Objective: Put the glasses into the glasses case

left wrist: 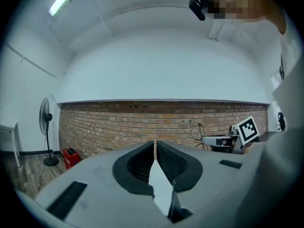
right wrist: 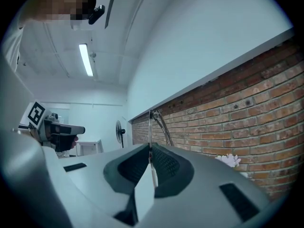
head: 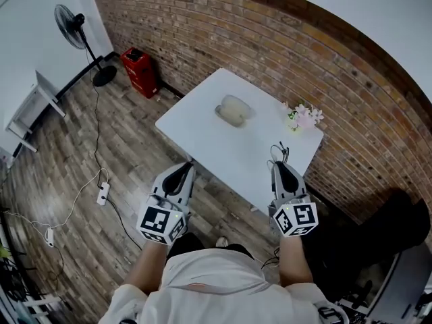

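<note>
The glasses (right wrist: 150, 127) are clamped between the nearly closed jaws of the right gripper (right wrist: 150, 148). In the right gripper view they are seen edge-on, as a thin upright line rising out of the jaw tips, with one temple arm curving up and to the right against the brick wall (right wrist: 247, 99). Their long axis appears to run upward in that frame, though so narrow a profile does not allow this to be said with certainty. In the head view the glasses (head: 278, 152) are seen as thin dark wires ahead of the right gripper (head: 280, 167), at the lower right edge of the white table (head: 202, 137), pointing toward the upper part of the frame. The glasses case (head: 233, 111), a pale oval shell, is found near the centre of the table, well apart from the glasses. A small bunch of flowers (head: 304, 118) is placed at the table's right corner. The left gripper (left wrist: 155, 144) is held closed, its jaws together with nothing between them; in the head view the left gripper (head: 182, 171) is held just short of the table's lower left edge.
</note>
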Demonstrator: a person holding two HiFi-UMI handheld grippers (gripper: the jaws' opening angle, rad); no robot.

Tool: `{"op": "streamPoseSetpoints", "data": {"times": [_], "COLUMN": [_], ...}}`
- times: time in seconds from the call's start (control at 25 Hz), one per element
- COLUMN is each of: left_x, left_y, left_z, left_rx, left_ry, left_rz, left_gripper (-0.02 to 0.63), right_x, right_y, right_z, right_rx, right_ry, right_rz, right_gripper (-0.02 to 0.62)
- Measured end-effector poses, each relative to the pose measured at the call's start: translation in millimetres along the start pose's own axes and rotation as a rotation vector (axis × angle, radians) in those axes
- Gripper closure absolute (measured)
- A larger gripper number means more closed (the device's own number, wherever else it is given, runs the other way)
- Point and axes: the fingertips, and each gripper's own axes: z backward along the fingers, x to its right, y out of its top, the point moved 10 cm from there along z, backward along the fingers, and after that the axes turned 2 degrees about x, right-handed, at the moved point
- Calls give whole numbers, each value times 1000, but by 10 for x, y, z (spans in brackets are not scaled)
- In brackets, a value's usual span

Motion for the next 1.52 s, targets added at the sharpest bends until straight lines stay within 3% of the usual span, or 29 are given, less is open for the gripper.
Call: {"op": "streamPoseSetpoints", "data": {"times": [0.32,0.6,1.04,1.28,1.52], "left_x": [-588,-1375,-2471,-2690,-2637], "left_y": [-97,-214,-246,-403,-446], "left_z": [-724,-1490,-2485,-2707,-2834], "left_rx": [13,5,-27,-66,-96], "left_ry": [-22,-114,-276,-300,-299], "left_rz": [20,59,38,64,64], "left_gripper": [577,577,577,577,577], "right_x": [236,264,70,99,283], "right_y": [-30,-41,-58,-199,-299], "right_z": [-649,-1421,-2589,-2917,-3096], "right_rx": [-6,-36,-84,-132,-183], "right_ry": [-60,-140,-249,-246,-198], "right_rz": [25,41,33,18,1], "right_gripper": [523,523,523,523,523]}}
